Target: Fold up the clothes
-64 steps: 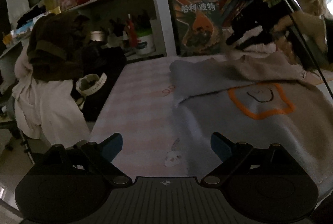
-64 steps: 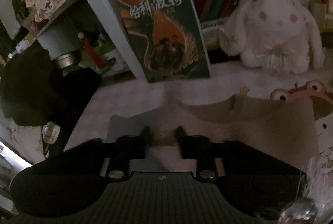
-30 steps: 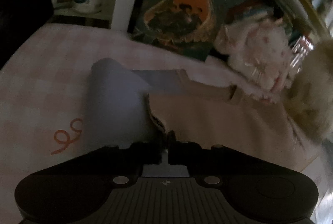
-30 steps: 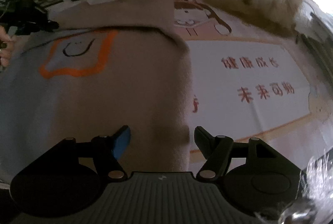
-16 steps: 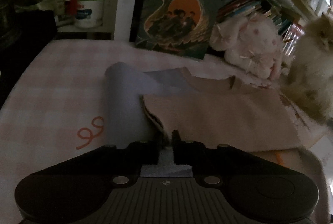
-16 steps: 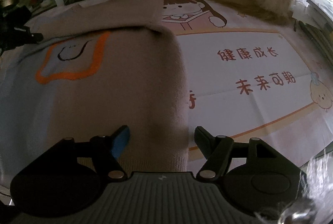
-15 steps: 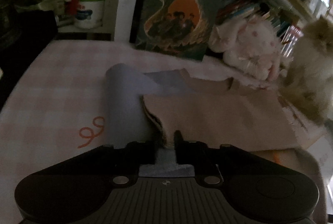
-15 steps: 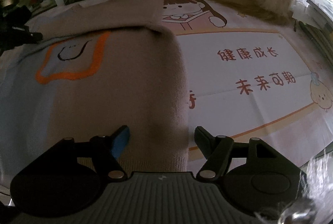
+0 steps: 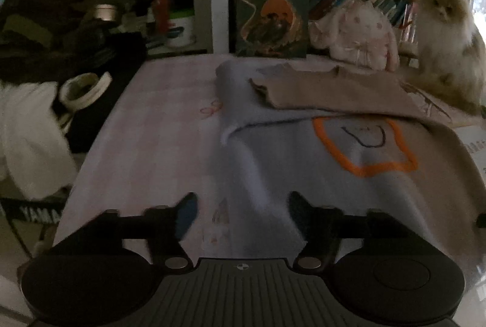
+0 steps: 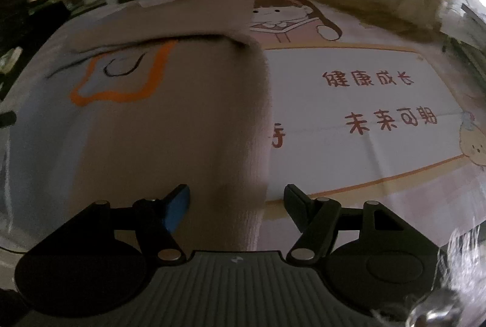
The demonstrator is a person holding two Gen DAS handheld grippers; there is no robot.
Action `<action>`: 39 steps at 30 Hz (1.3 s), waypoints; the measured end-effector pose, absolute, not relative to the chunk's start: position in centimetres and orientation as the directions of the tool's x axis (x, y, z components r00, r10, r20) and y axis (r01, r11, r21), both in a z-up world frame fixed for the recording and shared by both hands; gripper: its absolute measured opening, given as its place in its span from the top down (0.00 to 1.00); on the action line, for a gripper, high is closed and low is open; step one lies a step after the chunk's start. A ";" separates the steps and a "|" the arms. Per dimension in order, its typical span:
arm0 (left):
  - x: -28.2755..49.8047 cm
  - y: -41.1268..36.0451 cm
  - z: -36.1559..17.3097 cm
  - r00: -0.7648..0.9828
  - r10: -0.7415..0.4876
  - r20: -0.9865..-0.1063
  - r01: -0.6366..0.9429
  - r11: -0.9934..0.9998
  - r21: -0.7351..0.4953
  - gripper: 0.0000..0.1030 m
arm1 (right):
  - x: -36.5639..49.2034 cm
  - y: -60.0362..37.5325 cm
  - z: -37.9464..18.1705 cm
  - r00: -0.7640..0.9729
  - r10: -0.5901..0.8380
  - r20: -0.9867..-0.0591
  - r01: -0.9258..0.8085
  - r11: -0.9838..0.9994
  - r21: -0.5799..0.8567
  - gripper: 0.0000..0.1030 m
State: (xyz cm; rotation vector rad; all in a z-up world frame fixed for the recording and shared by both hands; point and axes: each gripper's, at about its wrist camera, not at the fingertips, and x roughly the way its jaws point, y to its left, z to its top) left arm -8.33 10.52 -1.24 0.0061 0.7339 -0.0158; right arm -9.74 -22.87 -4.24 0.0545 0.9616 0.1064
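Sweater (image 9: 349,175) spread on table (image 9: 158,129).
Behind it, book (image 9: 272,11); right of book, plush rabbit (image 9: 358,35), then cat (image 9: 446,32).

The black two-fingered left tool (image 9: 243,210) is opening, nothing between its fingers; the matching right tool (image 10: 237,202) stands apart, empty.
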 end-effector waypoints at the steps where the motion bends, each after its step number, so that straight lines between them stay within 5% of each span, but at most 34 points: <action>1: -8.9 10.3 -1.2 0.739 -0.003 -0.673 0.006 1.000 0.002 0.24 | -9.8 -23.0 -4.2 0.568 0.124 -0.813 -0.076 0.992 0.098 0.36; 11: -11.3 9.9 -2.8 0.647 0.028 -0.762 -0.137 0.987 -0.080 0.24 | -11.1 -24.8 -4.2 0.569 0.219 -0.792 -0.100 0.975 0.198 0.43; 19: -11.2 10.3 -3.8 0.633 0.022 -0.774 -0.179 0.977 -0.119 0.30 | -11.0 -25.2 -4.1 0.573 0.226 -0.788 -0.077 0.972 0.222 0.63; 22: -11.2 10.1 -3.8 0.641 0.022 -0.767 -0.168 0.979 -0.112 0.60 | -10.9 -24.8 -4.1 0.569 0.225 -0.791 -0.079 0.972 0.219 0.76; 23: -11.1 10.0 -3.7 0.642 0.014 -0.767 -0.160 0.980 -0.117 0.82 | -10.9 -24.7 -4.1 0.567 0.225 -0.793 -0.081 0.973 0.217 0.79; 26: -10.9 9.8 -3.3 0.650 -0.006 -0.760 -0.137 0.983 -0.125 0.98 | -10.8 -24.3 -3.9 0.561 0.247 -0.790 -0.093 0.967 0.236 0.89; 31: -12.0 9.1 -0.9 0.732 -0.051 -0.680 -0.074 0.985 -0.154 0.96 | -11.6 -23.7 -1.3 0.631 0.360 -0.688 -0.160 0.927 0.338 0.90; 39: -12.1 13.3 -3.5 0.649 -0.138 -0.748 -0.198 0.919 -0.340 0.81 | -10.6 -24.4 -3.2 0.575 0.323 -0.752 -0.052 0.931 0.360 0.85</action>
